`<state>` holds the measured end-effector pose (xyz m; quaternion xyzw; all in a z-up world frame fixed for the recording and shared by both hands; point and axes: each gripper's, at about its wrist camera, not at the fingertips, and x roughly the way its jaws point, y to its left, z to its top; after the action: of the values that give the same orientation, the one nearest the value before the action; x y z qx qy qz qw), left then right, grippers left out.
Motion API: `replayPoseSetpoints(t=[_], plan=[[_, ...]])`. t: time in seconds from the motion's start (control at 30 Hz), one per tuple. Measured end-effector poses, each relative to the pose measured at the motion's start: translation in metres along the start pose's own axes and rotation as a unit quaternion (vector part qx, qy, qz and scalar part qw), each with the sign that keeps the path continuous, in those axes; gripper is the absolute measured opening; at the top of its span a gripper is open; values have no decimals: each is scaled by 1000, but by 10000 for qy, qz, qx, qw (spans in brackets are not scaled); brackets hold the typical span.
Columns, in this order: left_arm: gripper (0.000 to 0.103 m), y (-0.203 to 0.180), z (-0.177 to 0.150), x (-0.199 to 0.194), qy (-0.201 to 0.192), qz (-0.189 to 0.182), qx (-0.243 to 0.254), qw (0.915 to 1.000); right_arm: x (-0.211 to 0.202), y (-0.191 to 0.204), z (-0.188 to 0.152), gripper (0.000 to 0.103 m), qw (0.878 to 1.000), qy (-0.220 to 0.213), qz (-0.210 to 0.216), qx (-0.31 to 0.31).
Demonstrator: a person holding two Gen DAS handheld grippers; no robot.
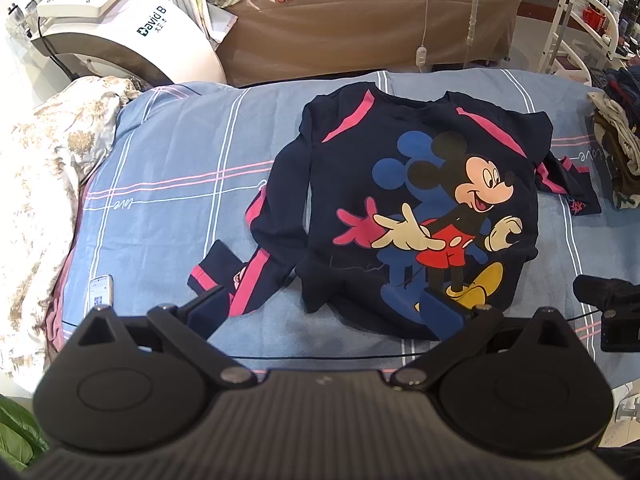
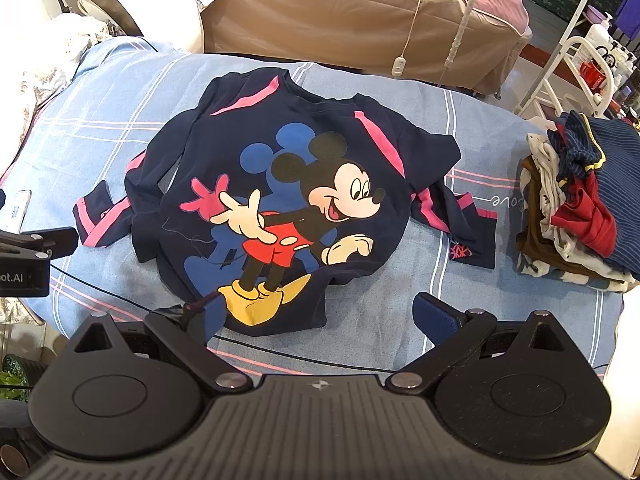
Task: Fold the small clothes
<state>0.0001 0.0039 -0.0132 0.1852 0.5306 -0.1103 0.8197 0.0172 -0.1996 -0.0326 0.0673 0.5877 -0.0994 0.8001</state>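
A: bed (image 1: 168, 184) first; the sweatshirt (image 1: 400, 168) lies flat on it, print up, straight ahead of both grippers; long axis runs away from the jaws, hem nearest, collar farthest.

B: which gripper's closer?

A: both near the hem; left gripper (image 1: 328, 308) has its jaws spread wide, holding nothing, one finger by the left cuff and the other at the hem by the yellow shoe; right gripper (image 2: 320, 312) is likewise spread and empty, its left finger at the hem, its right finger over bare sheet.

B: sleeves?

A: left sleeve (image 1: 276, 216) runs down beside the body, cuff kinked just ahead-left of the left jaws; right sleeve (image 2: 452, 208) splays out, ahead-right of the right jaws, well apart from them; my read: each gripper takes its own side, sleeves fold in first.

B: containers?

A: none; only a loose pile of clothes (image 2: 576, 208) far right of the right jaws; phone (image 1: 100, 290) on the sheet, left of the left jaws.
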Motion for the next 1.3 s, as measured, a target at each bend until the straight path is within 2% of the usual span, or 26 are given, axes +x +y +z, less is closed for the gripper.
replayPoseSetpoints(t=[1.3], plan=[[103, -4, 2, 3, 61, -15, -7, 10000, 2, -1, 2, 103, 10000, 16, 11, -6]])
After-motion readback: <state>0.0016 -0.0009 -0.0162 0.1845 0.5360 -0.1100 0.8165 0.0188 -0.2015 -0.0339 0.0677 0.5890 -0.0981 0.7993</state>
